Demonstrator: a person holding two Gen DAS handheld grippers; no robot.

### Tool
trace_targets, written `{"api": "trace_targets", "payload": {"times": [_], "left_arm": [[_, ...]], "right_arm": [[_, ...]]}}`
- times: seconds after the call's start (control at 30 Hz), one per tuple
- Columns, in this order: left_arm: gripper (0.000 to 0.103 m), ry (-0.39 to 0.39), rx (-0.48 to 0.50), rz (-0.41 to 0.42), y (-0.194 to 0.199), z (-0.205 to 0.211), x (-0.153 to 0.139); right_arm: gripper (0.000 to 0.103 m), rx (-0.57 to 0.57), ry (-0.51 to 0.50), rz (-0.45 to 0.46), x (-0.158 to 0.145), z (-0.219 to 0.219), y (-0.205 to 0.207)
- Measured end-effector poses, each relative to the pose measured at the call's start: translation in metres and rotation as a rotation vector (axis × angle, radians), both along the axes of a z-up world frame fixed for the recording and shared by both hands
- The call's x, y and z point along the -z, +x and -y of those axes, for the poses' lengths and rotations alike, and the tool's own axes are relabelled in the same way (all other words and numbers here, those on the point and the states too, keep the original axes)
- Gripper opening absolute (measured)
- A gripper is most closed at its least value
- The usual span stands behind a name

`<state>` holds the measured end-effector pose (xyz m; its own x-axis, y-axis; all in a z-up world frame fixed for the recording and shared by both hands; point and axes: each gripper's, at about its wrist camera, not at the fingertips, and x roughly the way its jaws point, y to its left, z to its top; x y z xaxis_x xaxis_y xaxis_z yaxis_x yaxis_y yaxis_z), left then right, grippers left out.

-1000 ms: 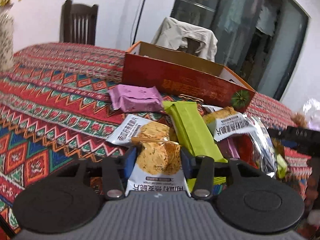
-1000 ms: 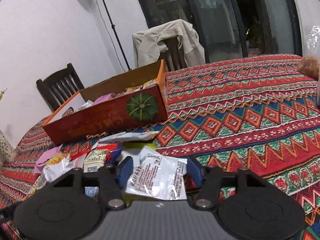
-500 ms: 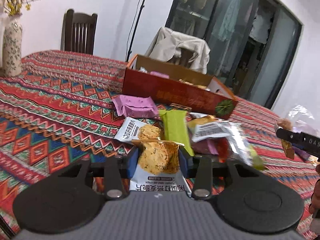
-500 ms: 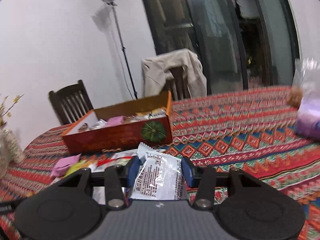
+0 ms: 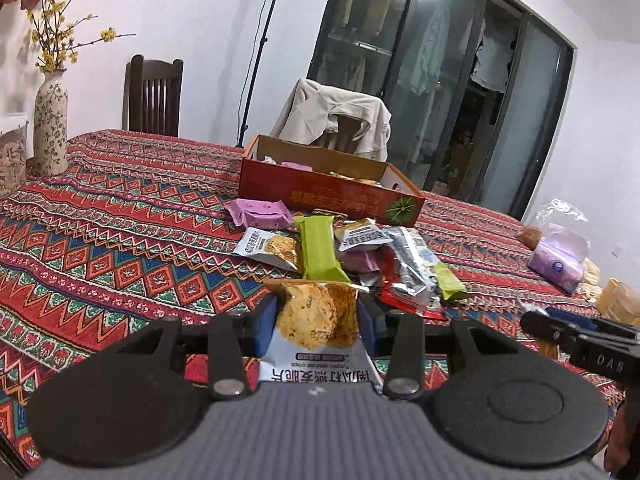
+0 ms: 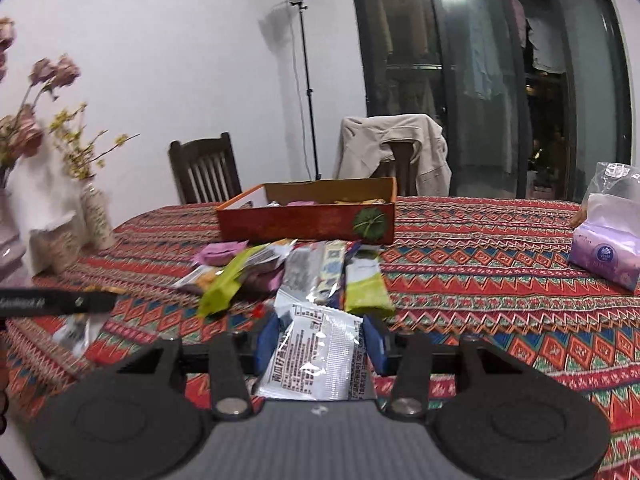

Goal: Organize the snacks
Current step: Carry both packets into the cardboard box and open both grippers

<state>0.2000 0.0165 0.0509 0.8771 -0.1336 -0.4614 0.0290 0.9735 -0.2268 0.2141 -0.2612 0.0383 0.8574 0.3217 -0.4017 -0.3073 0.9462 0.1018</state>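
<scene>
My left gripper (image 5: 317, 320) is shut on a white cracker packet (image 5: 316, 336) printed with a round oat crisp, lifted above the cloth. My right gripper (image 6: 320, 338) is shut on a white and silver snack packet (image 6: 320, 354), its printed back facing me. Beyond both lies a pile of loose snacks (image 5: 360, 254) (image 6: 304, 268): a purple pack (image 5: 260, 213), a green bar (image 5: 318, 250), another cracker packet (image 5: 268, 245) and foil packs. Behind the pile stands the open orange-red box (image 5: 332, 194) (image 6: 308, 218) with several snacks inside.
A patterned red tablecloth (image 5: 100, 240) covers the table. A flowered vase (image 5: 50, 124) and a jar (image 5: 10, 156) stand at the left. A purple tissue pack (image 6: 606, 254) and plastic bags sit at the right. Two chairs (image 6: 206, 168) stand behind, one draped with a jacket (image 6: 394, 152).
Both grippers have pulled back and risen from the snack pile, each carrying its packet. The box and pile now look smaller and farther off. The right view has levelled out.
</scene>
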Motion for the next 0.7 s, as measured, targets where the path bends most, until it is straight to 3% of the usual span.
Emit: {"api": "trace_targets", "payload": {"times": [0.33,0.7], "left_arm": [[0.042,-0.006,0.013,0.028,-0.001,-0.007,-0.006],[0.043,-0.009,0.123,0.088,0.072,-0.038,-0.043]], "right_arm": [[0.046,0.001,-0.001,0.024,-0.009,-0.006,-0.011],[0.046,-0.017,0.001,0.093,-0.042,-0.021,0.033]]}}
